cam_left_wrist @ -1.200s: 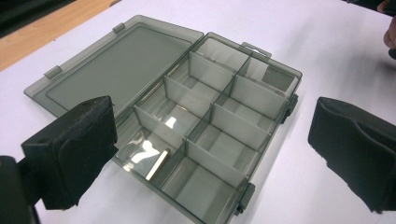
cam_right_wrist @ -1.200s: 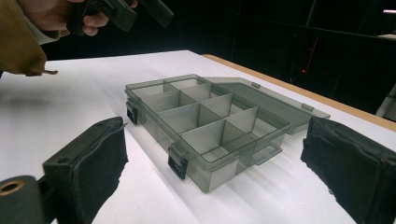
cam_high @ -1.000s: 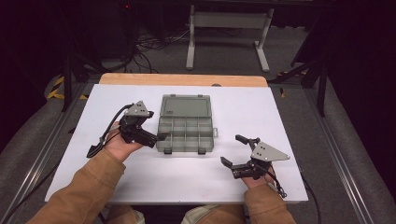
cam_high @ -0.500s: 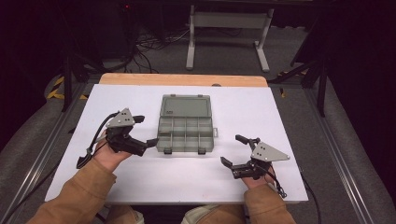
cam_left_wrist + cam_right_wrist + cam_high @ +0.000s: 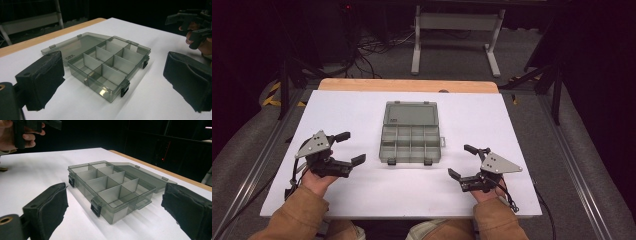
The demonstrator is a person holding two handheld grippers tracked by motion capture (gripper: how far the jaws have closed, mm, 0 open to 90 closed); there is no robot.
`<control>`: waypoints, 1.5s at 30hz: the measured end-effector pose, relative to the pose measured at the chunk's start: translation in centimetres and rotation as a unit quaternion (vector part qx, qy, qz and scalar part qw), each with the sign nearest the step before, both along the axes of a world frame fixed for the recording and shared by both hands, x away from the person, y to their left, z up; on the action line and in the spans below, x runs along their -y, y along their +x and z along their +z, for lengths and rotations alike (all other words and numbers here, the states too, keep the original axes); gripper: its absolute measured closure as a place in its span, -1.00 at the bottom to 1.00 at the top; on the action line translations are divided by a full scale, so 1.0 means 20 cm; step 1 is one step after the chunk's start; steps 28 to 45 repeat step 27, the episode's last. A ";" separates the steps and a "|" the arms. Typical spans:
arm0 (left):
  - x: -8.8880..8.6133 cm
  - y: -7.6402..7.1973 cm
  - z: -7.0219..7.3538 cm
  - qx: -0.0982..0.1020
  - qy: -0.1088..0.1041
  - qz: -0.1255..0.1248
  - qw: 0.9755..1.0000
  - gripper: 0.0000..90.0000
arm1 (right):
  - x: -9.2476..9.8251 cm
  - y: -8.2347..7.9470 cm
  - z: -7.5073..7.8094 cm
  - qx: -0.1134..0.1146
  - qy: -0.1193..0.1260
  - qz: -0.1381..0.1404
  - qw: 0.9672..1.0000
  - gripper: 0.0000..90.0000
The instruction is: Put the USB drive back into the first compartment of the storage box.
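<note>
A translucent grey compartment box (image 5: 410,132) sits in the middle of the white table with its lid folded flat behind it. Its several compartments look empty, and two black latches hang on its near wall. My left gripper (image 5: 352,147) rests open to the left of the box, a short gap from it. My right gripper (image 5: 461,161) stands open to the right and nearer the front edge. The left gripper view has the box (image 5: 110,67) between wide-apart pads (image 5: 42,77). In the right gripper view the box (image 5: 110,192) lies ahead of the spread pads (image 5: 47,207).
The white tabletop (image 5: 352,110) ends in a wooden strip (image 5: 407,85) at the back. Beyond it, a metal stand (image 5: 454,25) and cables lie on the dark floor. Rails run along both sides of the table.
My left gripper has drawn back from the box's left side, moving left and toward the front of the table. The right gripper and the box have stayed put.
</note>
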State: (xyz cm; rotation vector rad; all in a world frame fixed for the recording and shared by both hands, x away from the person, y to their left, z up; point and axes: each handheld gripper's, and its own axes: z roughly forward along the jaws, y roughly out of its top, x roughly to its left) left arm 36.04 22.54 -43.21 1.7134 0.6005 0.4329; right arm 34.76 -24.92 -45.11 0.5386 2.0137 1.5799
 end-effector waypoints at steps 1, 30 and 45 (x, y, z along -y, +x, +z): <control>-0.01 -0.01 -0.01 0.007 0.003 0.002 1.000 -0.89 | 0.00 0.00 0.00 0.000 0.000 0.000 1.000 -0.87; -0.11 -0.08 -0.23 0.012 -0.056 0.036 0.998 -0.95 | 0.01 -0.01 0.00 0.000 0.011 0.004 1.000 -0.89; -0.11 -0.08 -0.23 0.012 -0.056 0.036 0.998 -0.95 | 0.01 -0.01 0.00 0.000 0.011 0.004 1.000 -0.89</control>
